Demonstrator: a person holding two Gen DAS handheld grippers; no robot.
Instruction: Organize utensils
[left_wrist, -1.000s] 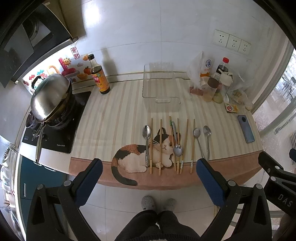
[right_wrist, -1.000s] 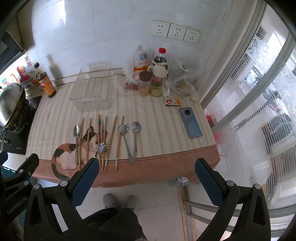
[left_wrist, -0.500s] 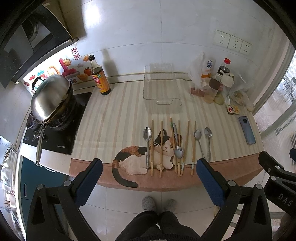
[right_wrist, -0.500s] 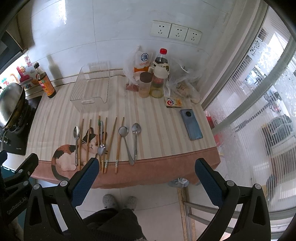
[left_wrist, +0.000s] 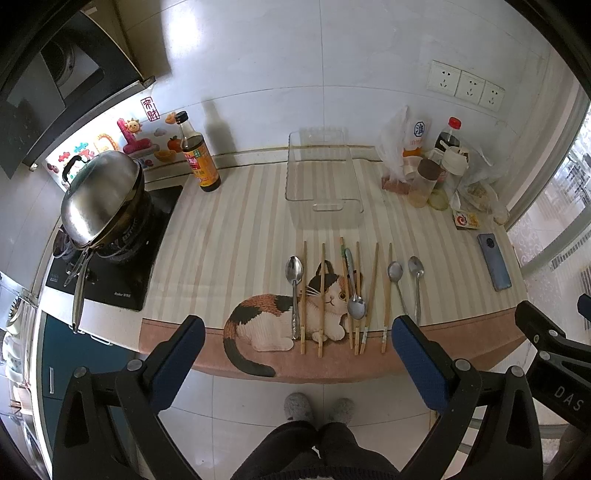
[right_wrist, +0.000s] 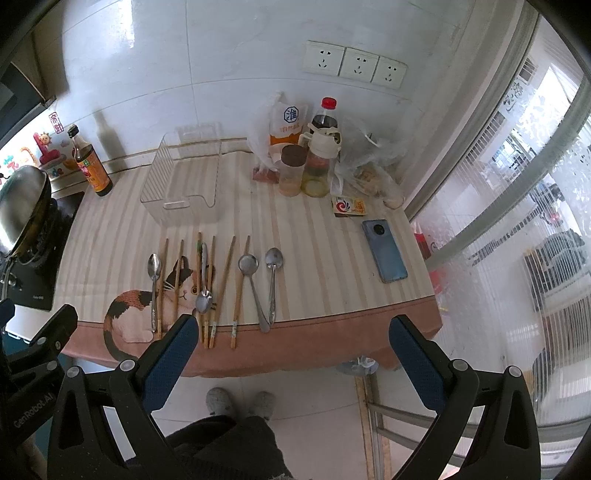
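Note:
Several wooden chopsticks (left_wrist: 372, 291) and several metal spoons (left_wrist: 294, 291) lie in a row near the front edge of the striped counter mat with a cat picture (left_wrist: 280, 317). They also show in the right wrist view, chopsticks (right_wrist: 224, 284) and spoons (right_wrist: 272, 284). A clear plastic bin (left_wrist: 322, 184) stands empty behind them, also in the right wrist view (right_wrist: 183, 184). My left gripper (left_wrist: 295, 354) is open and empty, held in front of the counter above the floor. My right gripper (right_wrist: 290, 354) is open and empty, beside it to the right.
A soy sauce bottle (left_wrist: 197, 155) stands at the back left. A wok with lid (left_wrist: 99, 195) sits on the black stove at left. Jars, bottles and bags (left_wrist: 432, 166) crowd the back right. A blue phone (left_wrist: 495, 266) lies at right. A window is at far right.
Both grippers have drifted slightly closer to the counter; the utensils look a little lower and nearer in view. Nothing on the counter moved.

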